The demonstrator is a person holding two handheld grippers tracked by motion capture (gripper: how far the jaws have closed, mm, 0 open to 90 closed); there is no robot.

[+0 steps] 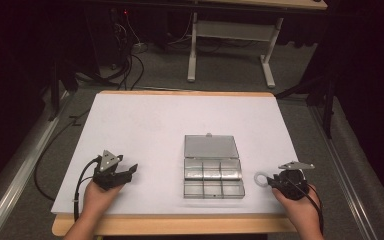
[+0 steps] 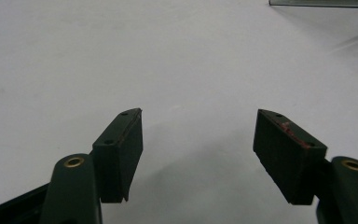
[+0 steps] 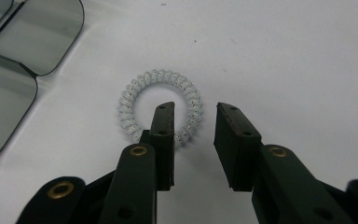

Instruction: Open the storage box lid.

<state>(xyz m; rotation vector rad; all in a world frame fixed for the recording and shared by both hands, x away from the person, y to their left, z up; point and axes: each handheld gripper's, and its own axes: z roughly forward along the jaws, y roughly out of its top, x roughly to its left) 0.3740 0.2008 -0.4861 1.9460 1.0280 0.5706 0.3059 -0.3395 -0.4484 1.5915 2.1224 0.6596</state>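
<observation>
- Pale, translucent coiled plastic forms the spiral hair tie (image 3: 161, 106), a closed ring with a whitish-blue tint and fine dark specks along its turns.
- The spiral hair tie lies flat on the white counter (image 1: 145, 125), near the front right edge, just right of the clear compartment box (image 1: 212, 172).
- The right hand-held gripper (image 3: 193, 126) is released: its two black jaws stand apart with a clear gap between them and clamp nothing.
- In the right gripper view, one jaw sits over the open centre of the ring and covers part of the near side of the coil; the other jaw stands outside the ring, just beside its outer edge. The near arc of the coil therefore lies between the two jaws. Whether either jaw touches the coil cannot be told.
- In the high view, the ring (image 1: 261, 178) lies at the tips of the right hand-held gripper (image 1: 275, 181), on the side facing the box.
- The left hand-held gripper (image 2: 198, 149) is released, jaws wide apart over bare counter, well apart from the ring.
- The clear compartment box stands open, lid laid flat behind six compartments in two rows of three.
</observation>
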